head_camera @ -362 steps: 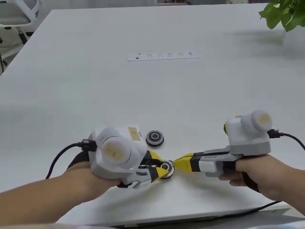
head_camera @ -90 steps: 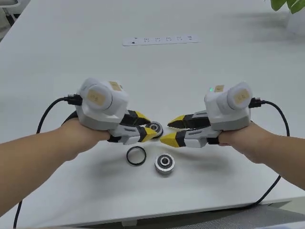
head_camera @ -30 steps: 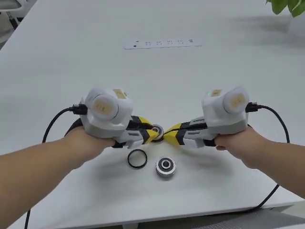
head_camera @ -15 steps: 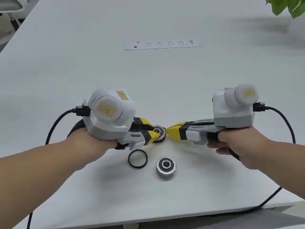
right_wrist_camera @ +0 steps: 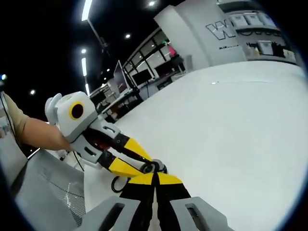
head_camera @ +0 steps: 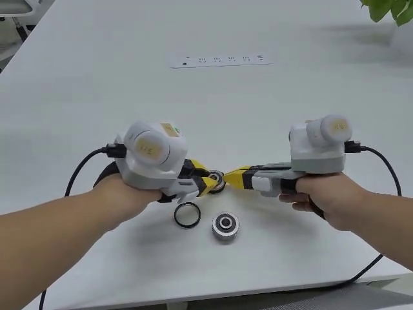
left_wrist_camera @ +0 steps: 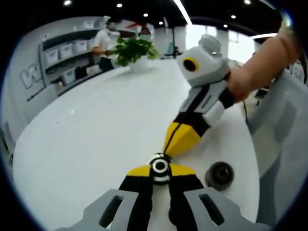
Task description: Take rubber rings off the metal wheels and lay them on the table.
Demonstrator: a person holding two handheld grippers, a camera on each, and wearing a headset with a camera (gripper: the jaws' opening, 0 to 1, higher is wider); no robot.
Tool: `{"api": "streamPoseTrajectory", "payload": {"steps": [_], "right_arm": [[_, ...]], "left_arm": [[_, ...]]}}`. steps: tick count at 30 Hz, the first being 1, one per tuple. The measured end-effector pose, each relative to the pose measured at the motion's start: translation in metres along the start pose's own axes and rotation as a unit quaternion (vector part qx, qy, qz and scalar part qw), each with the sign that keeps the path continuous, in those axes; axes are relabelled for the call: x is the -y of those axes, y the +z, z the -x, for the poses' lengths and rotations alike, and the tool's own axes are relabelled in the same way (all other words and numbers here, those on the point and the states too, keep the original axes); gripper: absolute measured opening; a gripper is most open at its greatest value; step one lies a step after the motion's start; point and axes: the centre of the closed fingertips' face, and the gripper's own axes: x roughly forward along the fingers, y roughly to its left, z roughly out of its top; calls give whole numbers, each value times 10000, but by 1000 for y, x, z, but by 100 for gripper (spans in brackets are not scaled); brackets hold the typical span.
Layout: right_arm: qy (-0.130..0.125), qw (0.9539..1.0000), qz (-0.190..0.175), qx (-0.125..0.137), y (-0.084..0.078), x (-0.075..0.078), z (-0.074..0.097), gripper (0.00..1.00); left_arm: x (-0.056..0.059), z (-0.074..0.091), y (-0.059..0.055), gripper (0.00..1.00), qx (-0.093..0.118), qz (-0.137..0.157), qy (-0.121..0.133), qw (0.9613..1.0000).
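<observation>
Progress looks halfway: one black rubber ring (head_camera: 186, 215) lies on the white worktop (head_camera: 193, 110) beside a bare metal wheel (head_camera: 224, 225); left gripper (head_camera: 205, 183) jaws clamp the second metal wheel (head_camera: 216, 180), right gripper (head_camera: 233, 178) jaws closed at its rim

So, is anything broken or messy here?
Nothing stands out. A black ring lies flat on the table beside a bare wheel, not touching it. The left tongs pinch a second wheel, and the right tongs, closed, meet its edge. No spill or damage shows.
</observation>
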Motion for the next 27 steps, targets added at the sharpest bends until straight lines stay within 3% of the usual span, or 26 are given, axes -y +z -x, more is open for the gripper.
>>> {"api": "streamPoseTrajectory", "payload": {"steps": [12, 16, 17, 20, 27], "right_arm": [[145, 9999, -53, 19, 1, -7, -3, 0], [287, 9995, -85, 80, 4, -13, -5, 0], [574, 9977, -275, 240, 11, -24, -6, 0], [464, 9988, -116, 139, 10, -20, -6, 0], [680, 9968, -373, 216, 10, -24, -3, 0]], "left_arm": [[0, 1, 0, 12, 5, -47, 7, 10000], [-1, 1, 0, 12, 26, -54, 7, 10000], [0, 1, 0, 12, 35, -48, 5, 10000], [-1, 1, 0, 12, 51, -47, 7, 10000], [-2, 1, -1, 12, 106, -32, -7, 9999]]}}
